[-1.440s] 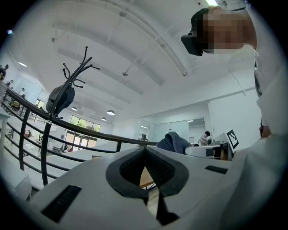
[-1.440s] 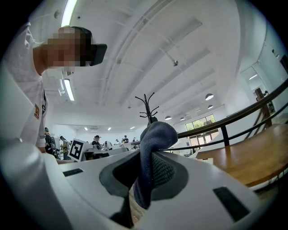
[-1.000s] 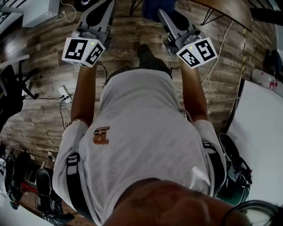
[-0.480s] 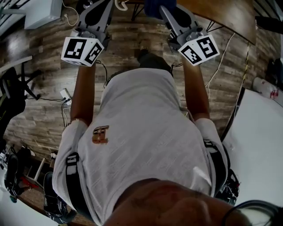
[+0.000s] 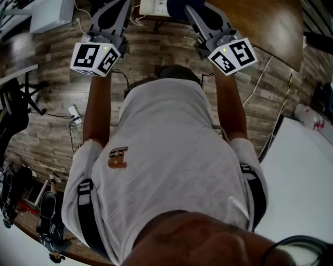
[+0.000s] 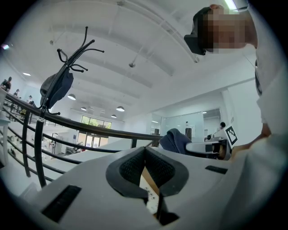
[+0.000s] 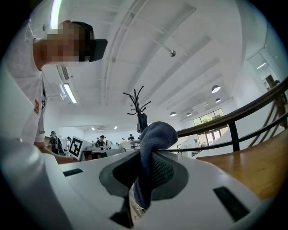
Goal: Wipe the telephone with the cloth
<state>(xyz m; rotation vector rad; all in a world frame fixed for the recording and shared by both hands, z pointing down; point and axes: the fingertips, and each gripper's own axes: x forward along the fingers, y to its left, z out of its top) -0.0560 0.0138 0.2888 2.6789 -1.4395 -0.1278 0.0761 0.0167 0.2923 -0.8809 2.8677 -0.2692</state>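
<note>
In the right gripper view my right gripper (image 7: 145, 167) is shut on a dark blue cloth (image 7: 155, 134), which bulges up out of the jaws. From the head view the cloth (image 5: 177, 6) shows at the top edge, at the tip of the right gripper (image 5: 193, 12). My left gripper (image 6: 145, 152) is shut with nothing between its pads, and the head view shows it (image 5: 120, 6) held level beside the right one. A white boxy object (image 5: 153, 6) lies on a wooden table (image 5: 270, 23) just ahead, cut by the frame's top. I cannot tell whether it is the telephone.
Cables and a power strip (image 5: 76, 112) lie on the plank floor. A white surface (image 5: 304, 171) stands at the right, and a white box (image 5: 49, 13) at the top left. A dark railing (image 6: 67, 121) and a coat stand (image 7: 138, 105) rise ahead.
The person has walked forward with both grippers held out. The wooden table has come nearer, and the white object on it has come into view at the top. The cloth stays clamped.
</note>
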